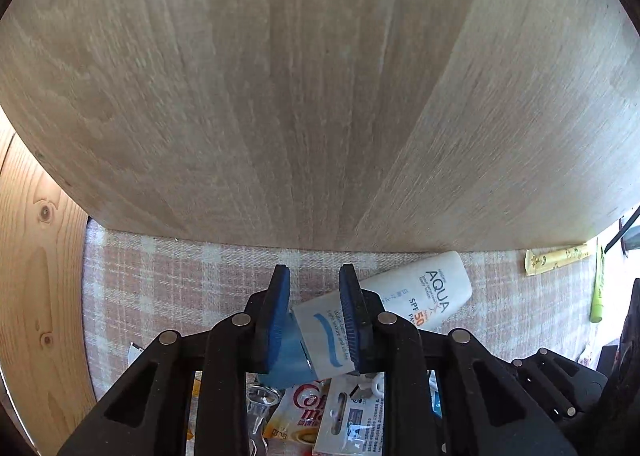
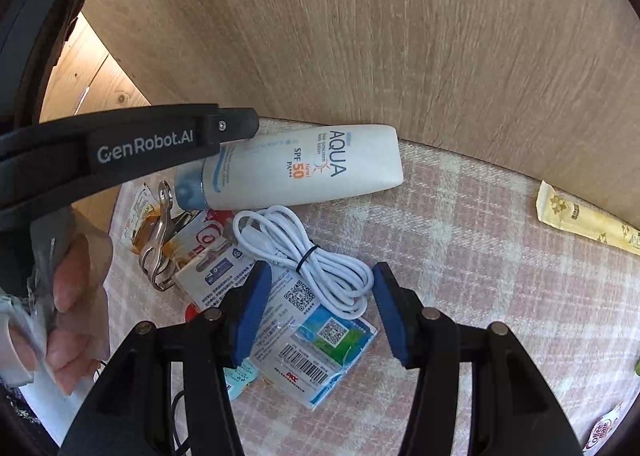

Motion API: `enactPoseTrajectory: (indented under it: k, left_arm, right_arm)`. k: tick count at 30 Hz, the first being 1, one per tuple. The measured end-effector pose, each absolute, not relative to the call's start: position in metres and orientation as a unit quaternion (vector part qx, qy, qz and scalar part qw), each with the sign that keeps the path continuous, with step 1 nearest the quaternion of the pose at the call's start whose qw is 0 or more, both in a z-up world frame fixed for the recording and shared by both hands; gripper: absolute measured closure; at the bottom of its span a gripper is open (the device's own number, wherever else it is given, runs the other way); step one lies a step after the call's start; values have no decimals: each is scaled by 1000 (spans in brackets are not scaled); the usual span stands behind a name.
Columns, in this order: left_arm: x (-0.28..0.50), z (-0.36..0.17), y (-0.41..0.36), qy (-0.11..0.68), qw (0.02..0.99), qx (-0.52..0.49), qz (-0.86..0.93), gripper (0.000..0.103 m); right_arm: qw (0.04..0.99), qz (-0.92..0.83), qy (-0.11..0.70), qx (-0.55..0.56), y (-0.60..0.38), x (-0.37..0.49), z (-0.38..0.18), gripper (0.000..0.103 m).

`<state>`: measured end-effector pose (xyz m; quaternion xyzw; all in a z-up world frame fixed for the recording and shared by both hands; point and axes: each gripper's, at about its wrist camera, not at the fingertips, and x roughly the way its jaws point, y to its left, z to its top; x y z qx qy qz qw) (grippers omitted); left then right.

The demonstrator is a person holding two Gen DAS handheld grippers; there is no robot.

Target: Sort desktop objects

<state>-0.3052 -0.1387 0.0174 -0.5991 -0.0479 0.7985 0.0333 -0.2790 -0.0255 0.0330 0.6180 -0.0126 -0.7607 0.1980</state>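
Left gripper (image 1: 316, 314) clamps sunscreen tube (image 1: 404, 302) near its blue cap | lift straight, toward twelve o'clock | right gripper (image 2: 322, 310) gapes over white cable (image 2: 304, 252).

Sunscreen tube (image 2: 304, 168) lying on cloth-covered bench (image 2: 480, 256) against back panel (image 2: 400, 36), coiled cable (image 2: 308, 256) just before it, sachet (image 2: 588, 220) well right, packets (image 2: 316, 340) under cable.

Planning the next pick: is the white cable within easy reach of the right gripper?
Probably yes. The right gripper hangs open just over the cable, which lies on top of the clutter uncovered.
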Motion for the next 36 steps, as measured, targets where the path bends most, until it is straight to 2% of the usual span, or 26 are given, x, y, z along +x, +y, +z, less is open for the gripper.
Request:
enactPoseTrajectory:
  k: [6, 8, 18, 25, 30, 33, 36]
  left_arm:
    - [-298, 4, -127, -42, 21, -609, 792, 82]
    - [-280, 1, -134, -51, 16, -607, 793, 89]
    - [-196, -4, -114, -88, 15, -611, 787, 103]
    - [-135, -7, -50, -60, 53, -620, 781, 103]
    - [-101, -6, -7, -66, 81, -631, 768, 103]
    - [-86, -5, 16, -60, 94, -635, 764, 103]
    - [-84, 3, 25, -35, 73, -624, 777, 93]
  right_arm:
    - [203, -757, -13, 621, -22, -277, 31, 52]
    - [208, -756, -6, 620, -22, -274, 31, 53]
    - [230, -746, 55, 622, -9, -227, 31, 53]
    - [217, -740, 37, 636, 54, -179, 28, 53]
    - [180, -751, 20, 634, 112, -151, 27, 63]
    - [152, -755, -9, 638, 145, -139, 26, 66]
    - [114, -762, -34, 636, 176, -129, 24, 66]
